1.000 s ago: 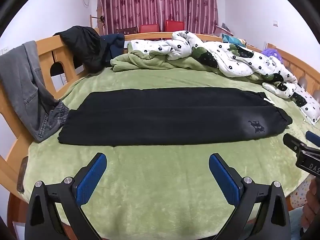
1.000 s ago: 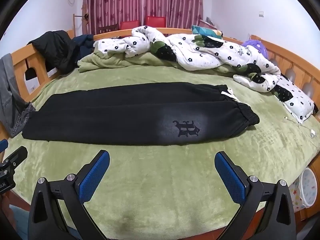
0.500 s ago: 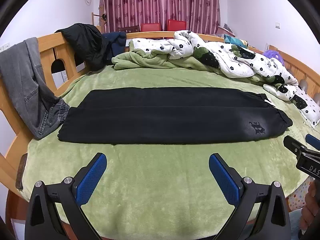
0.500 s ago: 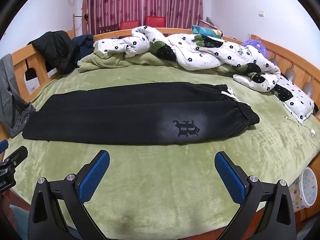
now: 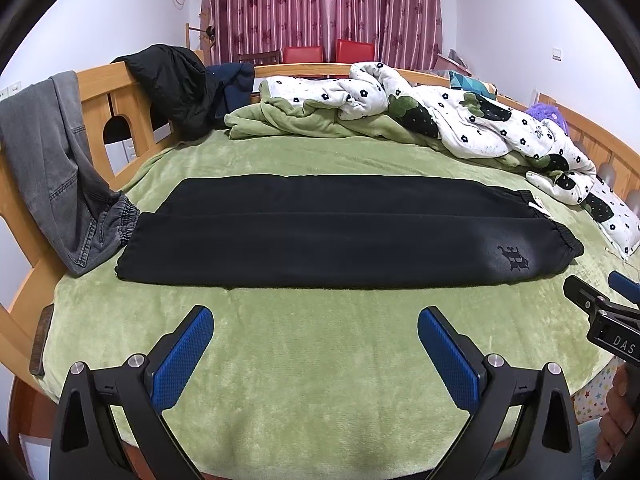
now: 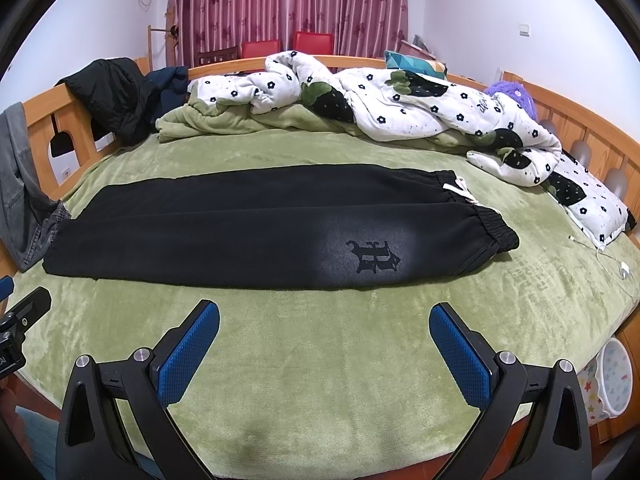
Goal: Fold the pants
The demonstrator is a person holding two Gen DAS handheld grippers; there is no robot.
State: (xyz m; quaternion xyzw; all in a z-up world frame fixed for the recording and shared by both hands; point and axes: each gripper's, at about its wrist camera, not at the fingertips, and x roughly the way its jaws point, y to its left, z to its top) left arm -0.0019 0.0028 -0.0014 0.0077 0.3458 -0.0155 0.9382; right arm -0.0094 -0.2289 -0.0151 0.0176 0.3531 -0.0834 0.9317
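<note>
nearest, the left hand-held gripper (image 5: 316, 320) hangs above the near edge of the bed (image 5: 320, 380), its 2 blue pads (image 5: 182, 356) spread wide, holding nothing. the right hand-held gripper (image 6: 324, 316) hangs the same way to its right, also spread and empty. just beyond both, apart from the pads, the black pants (image 5: 320, 236) lie flat across the green blanket, folded lengthwise with 1 leg over the other, waistband (image 6: 492, 228) to the right, cuffs to the left, a dark logo (image 6: 374, 258) near the waist. left of the cuffs, grey jeans (image 5: 52, 168) drape over the wooden rail. farther back lies a bunched flowered quilt (image 6: 400, 96), then maroon curtains (image 5: 320, 4).
</note>
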